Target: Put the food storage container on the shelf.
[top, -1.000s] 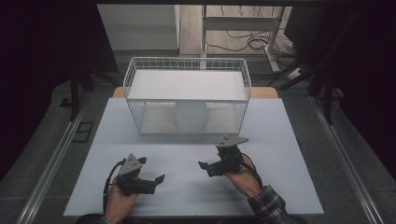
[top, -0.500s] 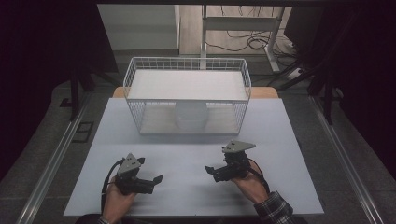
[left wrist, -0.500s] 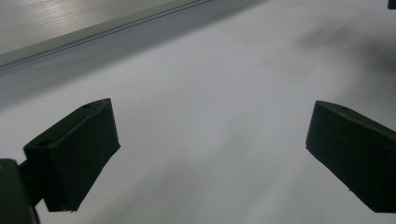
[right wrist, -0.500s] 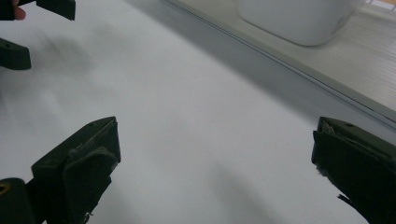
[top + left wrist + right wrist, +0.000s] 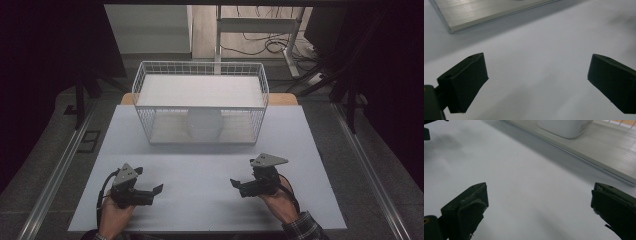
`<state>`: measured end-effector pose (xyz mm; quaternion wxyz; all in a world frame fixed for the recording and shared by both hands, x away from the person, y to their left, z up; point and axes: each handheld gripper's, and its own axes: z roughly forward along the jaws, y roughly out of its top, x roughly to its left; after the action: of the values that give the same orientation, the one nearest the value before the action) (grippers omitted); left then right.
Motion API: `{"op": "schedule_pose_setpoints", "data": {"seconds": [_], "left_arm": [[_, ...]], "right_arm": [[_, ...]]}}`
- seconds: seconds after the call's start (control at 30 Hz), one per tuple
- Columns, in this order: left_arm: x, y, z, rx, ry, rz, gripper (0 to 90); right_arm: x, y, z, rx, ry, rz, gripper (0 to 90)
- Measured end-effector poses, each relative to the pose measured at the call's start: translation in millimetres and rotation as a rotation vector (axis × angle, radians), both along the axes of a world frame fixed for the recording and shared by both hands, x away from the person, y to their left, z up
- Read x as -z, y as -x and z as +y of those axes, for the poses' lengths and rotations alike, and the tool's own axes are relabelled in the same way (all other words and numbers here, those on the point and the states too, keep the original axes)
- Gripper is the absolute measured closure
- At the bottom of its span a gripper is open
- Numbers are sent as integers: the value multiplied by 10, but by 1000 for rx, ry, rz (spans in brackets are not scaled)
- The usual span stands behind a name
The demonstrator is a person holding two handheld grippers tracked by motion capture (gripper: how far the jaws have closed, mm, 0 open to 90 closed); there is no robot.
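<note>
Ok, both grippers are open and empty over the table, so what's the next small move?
Probably move the right gripper forward toward the white tub in the wire basket: it's the nearest thing, and both jaws stand apart with nothing between them.

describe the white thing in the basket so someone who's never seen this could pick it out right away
Start at the white table and look to its far side, where a white wire basket stands ahead of both grippers. Behind its front mesh, on the basket's floor about midway along, sits a rounded white container. It is the solid, smooth thing among thin wires.
</note>
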<state>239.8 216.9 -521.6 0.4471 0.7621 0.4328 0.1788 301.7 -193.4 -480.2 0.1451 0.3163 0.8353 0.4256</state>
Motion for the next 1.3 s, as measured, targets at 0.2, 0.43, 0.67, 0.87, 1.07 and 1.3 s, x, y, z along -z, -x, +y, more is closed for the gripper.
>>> {"op": "schedule_pose_setpoints", "data": {"seconds": [0.2,0.43,0.67,0.87,1.07,1.3], "left_arm": [[-5,41,87,-18,2,2,26],[-6,84,136,-25,-6,3,27],[-10,166,202,-37,-10,-1,27],[-15,246,255,-48,-13,-8,27],[-3,315,299,-58,-13,-5,20],[26,361,321,-62,-9,4,6]], "right_arm": [[-10,49,-111,22,2,-14,6],[-17,95,-224,42,1,-28,6],[-4,159,-363,70,12,-34,6],[-5,233,-515,104,12,-40,6],[16,308,-650,139,10,-32,4],[77,410,-789,171,16,-10,0]]}}
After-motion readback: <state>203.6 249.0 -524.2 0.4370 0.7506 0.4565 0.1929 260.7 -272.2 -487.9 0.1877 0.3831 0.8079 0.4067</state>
